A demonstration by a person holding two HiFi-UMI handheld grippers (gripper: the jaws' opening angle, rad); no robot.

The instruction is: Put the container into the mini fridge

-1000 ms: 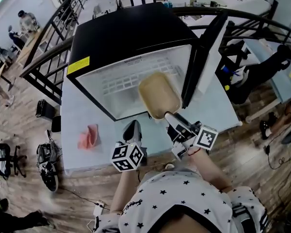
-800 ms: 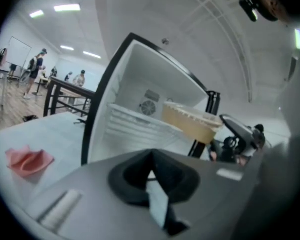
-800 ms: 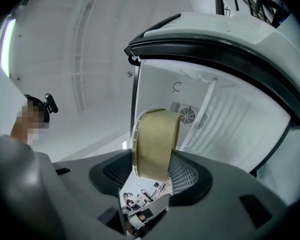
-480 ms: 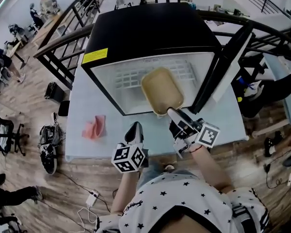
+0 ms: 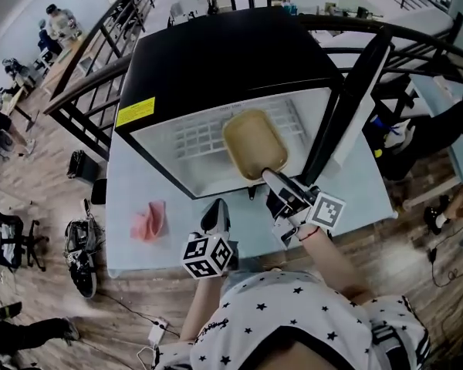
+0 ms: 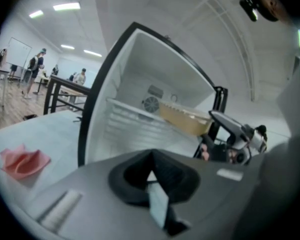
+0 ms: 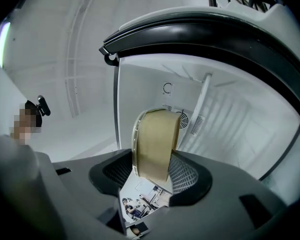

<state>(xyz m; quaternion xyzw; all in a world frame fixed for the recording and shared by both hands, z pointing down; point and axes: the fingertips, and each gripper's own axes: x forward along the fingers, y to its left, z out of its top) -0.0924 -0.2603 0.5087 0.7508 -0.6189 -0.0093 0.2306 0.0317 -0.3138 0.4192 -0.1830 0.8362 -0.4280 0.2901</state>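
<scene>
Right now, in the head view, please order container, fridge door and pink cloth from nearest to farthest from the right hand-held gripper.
1. Container: held in the right hand-held gripper, at the fridge opening.
2. Fridge door: open, just to its right.
3. Pink cloth: on the table, far left.

matt plastic container (image 5: 254, 143), glossy black mini fridge (image 5: 224, 52), wooden floor (image 5: 31, 168).

Count: 1 mini fridge (image 5: 224, 60) with 1 open door (image 5: 353, 91) and 1 wire shelf (image 5: 197, 136); 1 tan container (image 5: 254, 143); 1 pink cloth (image 5: 149, 220); 1 table (image 5: 131, 187); 2 grippers: left gripper (image 5: 214, 208), right gripper (image 5: 267, 178); background people too small to count
</scene>
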